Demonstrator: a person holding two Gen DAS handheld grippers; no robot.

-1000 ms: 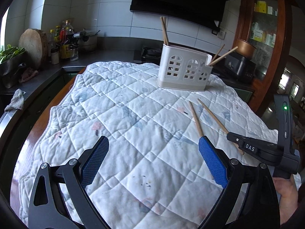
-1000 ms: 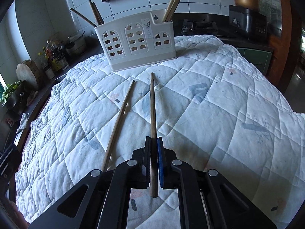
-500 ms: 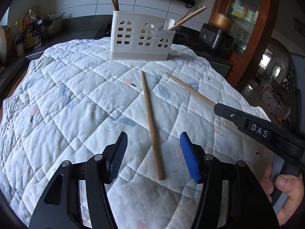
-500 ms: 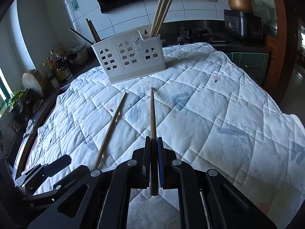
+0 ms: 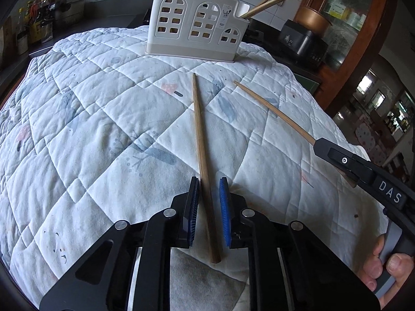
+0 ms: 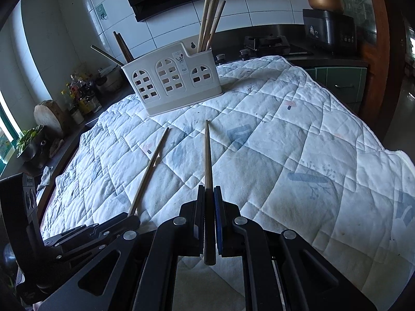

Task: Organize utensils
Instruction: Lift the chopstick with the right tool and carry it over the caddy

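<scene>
A white utensil holder (image 5: 197,23) with arched holes stands at the far side of the quilted cloth and holds several chopsticks; it also shows in the right wrist view (image 6: 172,83). One wooden chopstick (image 5: 202,140) lies on the cloth between the blue pads of my left gripper (image 5: 209,184), whose jaws are nearly closed around it with small gaps on both sides. My right gripper (image 6: 209,190) is shut on a second chopstick (image 6: 207,153), which points toward the holder. From the left wrist view that chopstick (image 5: 272,110) sticks out of the right gripper's tip (image 5: 321,145).
The quilted cloth (image 6: 298,142) covers the table. Bottles (image 6: 80,96) and a round wooden board (image 6: 49,116) stand on the counter at left. A black appliance (image 6: 329,29) and a stove (image 6: 264,44) are behind the table. A wooden cabinet (image 5: 347,26) stands at right.
My left gripper has moved forward over the lying chopstick and its jaws have closed in from wide open to nearly touching it. My right gripper has lifted its chopstick slightly off the cloth.
</scene>
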